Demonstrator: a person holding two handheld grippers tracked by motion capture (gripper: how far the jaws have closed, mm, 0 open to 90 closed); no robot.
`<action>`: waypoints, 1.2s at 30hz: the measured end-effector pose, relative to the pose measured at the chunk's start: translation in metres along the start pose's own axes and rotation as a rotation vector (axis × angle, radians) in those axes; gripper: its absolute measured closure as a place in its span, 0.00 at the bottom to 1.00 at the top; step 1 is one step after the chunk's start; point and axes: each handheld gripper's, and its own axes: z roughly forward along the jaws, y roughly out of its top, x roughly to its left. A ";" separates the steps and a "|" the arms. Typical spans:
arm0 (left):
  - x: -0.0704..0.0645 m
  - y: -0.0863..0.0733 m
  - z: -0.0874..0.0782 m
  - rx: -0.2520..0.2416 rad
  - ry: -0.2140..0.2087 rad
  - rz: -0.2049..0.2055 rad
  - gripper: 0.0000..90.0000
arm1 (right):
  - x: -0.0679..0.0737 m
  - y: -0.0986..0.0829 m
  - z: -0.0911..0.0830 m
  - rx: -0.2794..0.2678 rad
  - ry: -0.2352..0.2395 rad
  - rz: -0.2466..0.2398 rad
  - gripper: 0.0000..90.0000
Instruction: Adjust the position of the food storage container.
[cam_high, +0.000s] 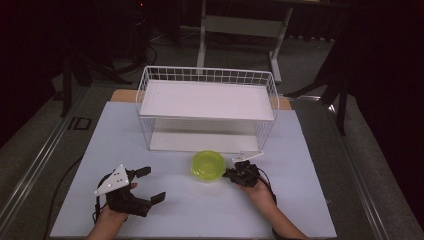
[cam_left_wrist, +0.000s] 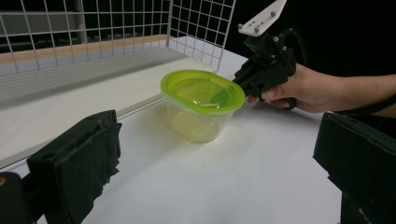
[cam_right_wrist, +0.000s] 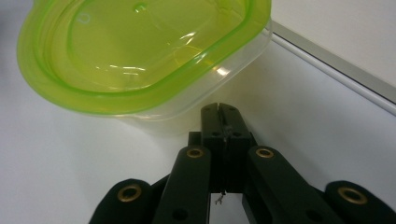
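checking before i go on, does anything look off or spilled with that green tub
Nothing stands out. The tub sits upright on the white table in front of the wire rack, its green lid seated level, no spill around it. The right claw is shut just beside it.

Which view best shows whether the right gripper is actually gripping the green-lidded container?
The right gripper view: the right gripper is shut just beside the container, gripping nothing. The left gripper view shows it from the side at the lid's rim; the high view shows it small.

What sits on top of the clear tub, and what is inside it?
A green lid covers the tub. Through its clear wall the tub looks empty, though the lid's tint blurs the bottom. The right tongs are shut beside the rim.
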 end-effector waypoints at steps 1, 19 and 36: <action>0.000 0.000 0.000 0.001 0.001 -0.001 0.02 | 0.001 0.001 0.001 -0.001 0.000 0.000 1.00; 0.000 0.000 -0.001 -0.001 -0.006 0.001 0.02 | 0.013 0.018 0.029 -0.004 0.042 -0.011 1.00; -0.001 -0.001 0.003 0.014 -0.007 -0.002 0.02 | 0.016 0.006 -0.019 -0.084 0.043 -0.030 0.71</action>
